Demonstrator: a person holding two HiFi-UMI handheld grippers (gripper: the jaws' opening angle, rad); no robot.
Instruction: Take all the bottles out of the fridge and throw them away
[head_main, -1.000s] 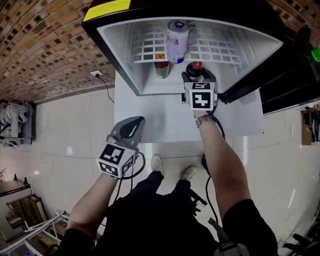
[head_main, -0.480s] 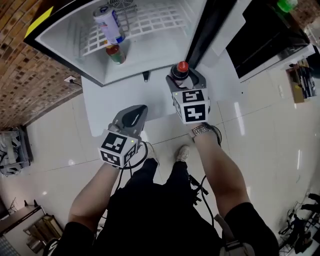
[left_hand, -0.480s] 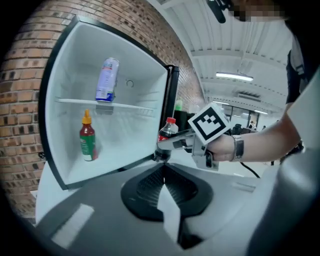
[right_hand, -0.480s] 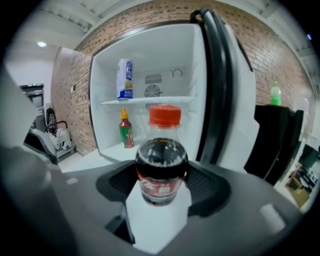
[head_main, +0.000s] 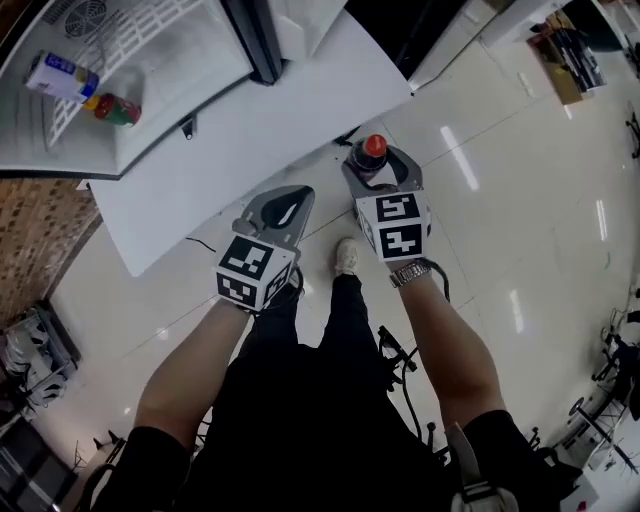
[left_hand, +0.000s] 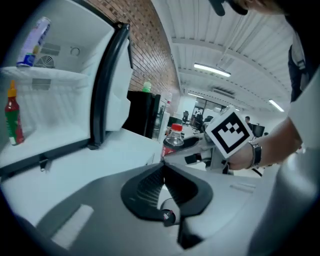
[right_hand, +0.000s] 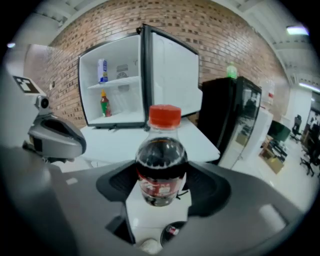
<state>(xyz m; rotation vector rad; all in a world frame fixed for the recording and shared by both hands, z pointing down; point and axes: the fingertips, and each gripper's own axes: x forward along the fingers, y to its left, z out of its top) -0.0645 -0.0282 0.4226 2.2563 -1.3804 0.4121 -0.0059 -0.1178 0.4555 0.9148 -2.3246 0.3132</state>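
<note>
My right gripper (head_main: 378, 172) (right_hand: 160, 182) is shut on a dark cola bottle (head_main: 368, 160) (right_hand: 161, 162) with a red cap, held upright over the white floor, away from the fridge. The same bottle (left_hand: 173, 141) shows in the left gripper view beside the marker cube. My left gripper (head_main: 290, 208) (left_hand: 162, 170) is shut with nothing between its jaws, just left of the right one. In the open fridge (head_main: 150, 70) (right_hand: 120, 85) a white-and-blue bottle (head_main: 60, 78) (right_hand: 102, 70) stands on the wire shelf and a small red-and-green bottle (head_main: 116, 109) (right_hand: 104, 106) (left_hand: 14, 120) stands below it.
The fridge stands on a low white platform (head_main: 250, 140) with its door (right_hand: 172, 75) swung open. A black cabinet (right_hand: 235, 115) with a green object on top stands to the right. Glossy white floor tiles (head_main: 520, 250) spread around; a black cable (head_main: 400, 360) lies by the person's feet.
The view has swung right, away from the fridge. My right gripper carried the cola bottle out of the fridge and over the floor. The left gripper stayed shut alongside.
</note>
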